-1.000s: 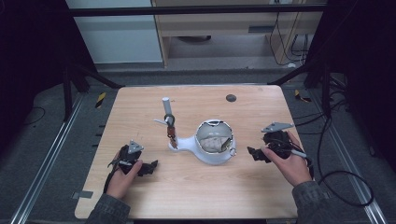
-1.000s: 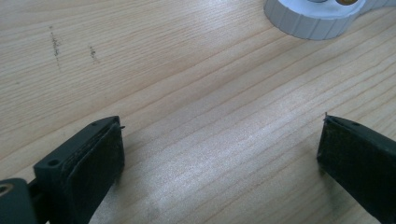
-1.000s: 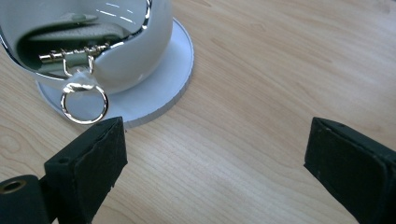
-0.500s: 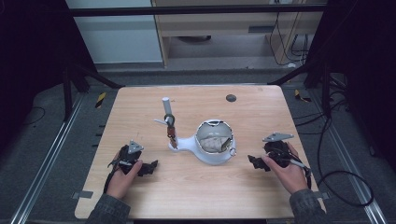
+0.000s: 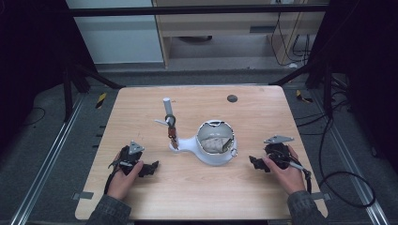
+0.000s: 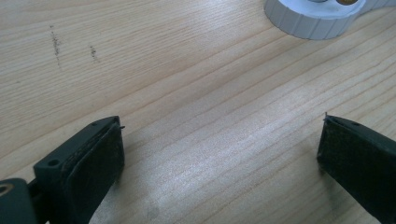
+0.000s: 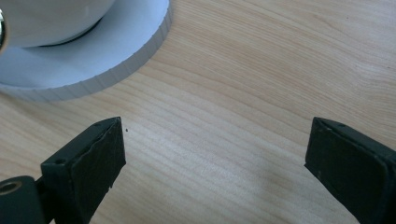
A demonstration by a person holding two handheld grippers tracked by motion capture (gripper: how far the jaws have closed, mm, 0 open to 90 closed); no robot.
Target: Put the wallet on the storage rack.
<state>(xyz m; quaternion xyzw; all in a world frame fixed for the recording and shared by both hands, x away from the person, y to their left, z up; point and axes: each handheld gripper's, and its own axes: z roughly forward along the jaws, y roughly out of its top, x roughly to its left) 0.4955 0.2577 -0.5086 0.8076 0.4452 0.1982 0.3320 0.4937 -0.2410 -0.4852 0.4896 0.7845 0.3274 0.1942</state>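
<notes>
We are resting both grippers, jaws gaping on nothing, on bare table [image 5: 197, 197] near its front edge: left gripper [image 5: 151, 167], right gripper [image 5: 256, 163]. The white stand [image 5: 213, 150] is sitting mid-table between them with room all round. Our right gripper has come lower since a second ago; the left is holding still.

A white stand [image 5: 213, 152] sat near the middle of the tabletop [image 5: 141, 108], between the two grippers. Its round, ribbed-edged base narrowed leftward into a small lobe. On the round part rested a pale globe [image 5: 215, 138] with an open top showing something crumpled and light inside. Above the lobe rose a thin upright post [image 5: 170, 123], white-tipped, with dark clips lower down.
</notes>
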